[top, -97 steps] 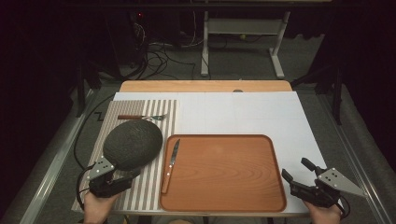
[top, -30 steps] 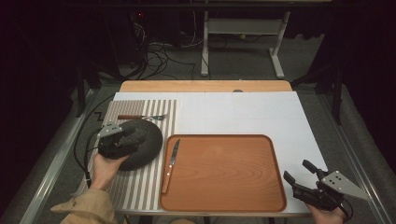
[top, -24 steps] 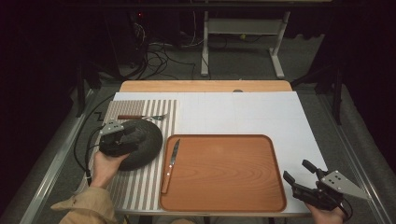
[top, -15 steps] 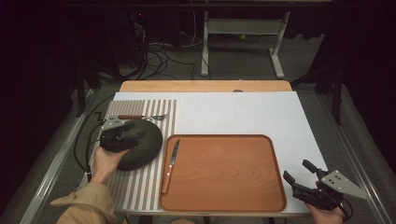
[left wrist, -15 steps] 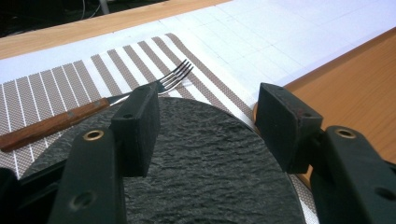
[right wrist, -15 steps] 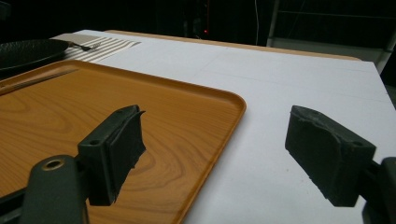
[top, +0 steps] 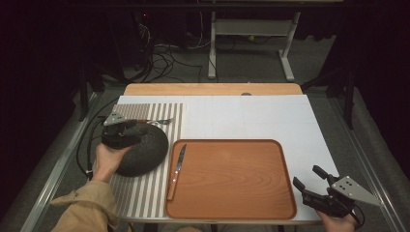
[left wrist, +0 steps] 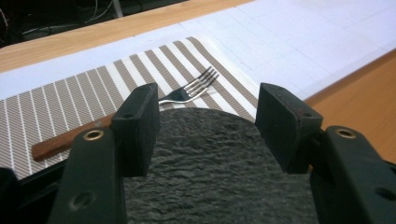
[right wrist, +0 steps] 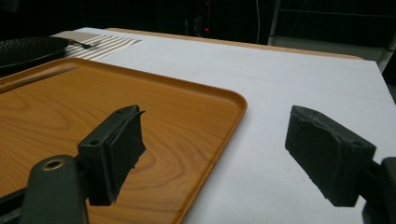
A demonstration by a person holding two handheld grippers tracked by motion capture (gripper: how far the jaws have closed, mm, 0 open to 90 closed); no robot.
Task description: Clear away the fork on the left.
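Nearest the person's edge, the right gripper (top: 309,182) hovers over white table covering (top: 251,118) at the right front corner, jaws spread wide with nothing between them, just off the rim of the wooden tray (top: 232,179). A knife (top: 177,170) lies along the tray's left edge. To the left, a striped placemat (top: 145,188) carries a dark textured plate (top: 145,150). The left gripper (top: 126,126) hangs above the plate's far left portion, jaws released and wide, the plate's far rim seen between them but untouched by the pads. Just beyond the plate, a wooden-handled fork (left wrist: 187,91) lies on the placemat. Farther off, a bare wooden strip (top: 212,89) borders the table. Beyond is dim grey floor with loose cables (top: 159,63) and a white table frame (top: 251,38).
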